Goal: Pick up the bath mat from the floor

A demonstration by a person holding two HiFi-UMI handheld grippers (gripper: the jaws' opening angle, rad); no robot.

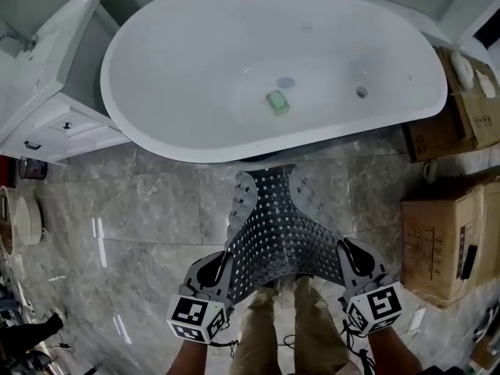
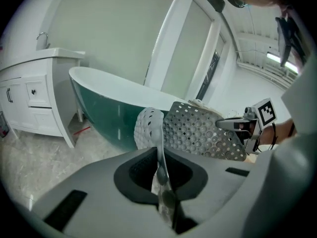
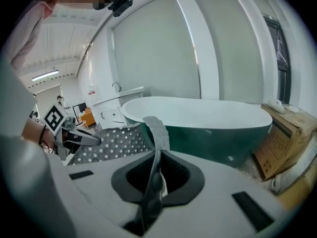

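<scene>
The grey perforated bath mat [image 1: 280,233] hangs off the floor in front of the bathtub [image 1: 234,61], stretched between both grippers with its far corners curling. My left gripper [image 1: 221,268] is shut on the mat's near left corner. My right gripper [image 1: 348,256] is shut on its near right corner. In the left gripper view the mat's edge [image 2: 159,148] runs up out of the shut jaws, and the right gripper [image 2: 237,125] shows across the mat. The right gripper view has the mat's edge [image 3: 156,143] pinched the same way, with the left gripper [image 3: 81,137] opposite.
A green soap [image 1: 277,101] lies in the white tub by the drain. A white vanity cabinet [image 1: 47,108] stands at the left. Cardboard boxes [image 1: 441,241] line the right side. The floor is grey marble tile [image 1: 133,225]. The person's legs [image 1: 289,326] stand below the mat.
</scene>
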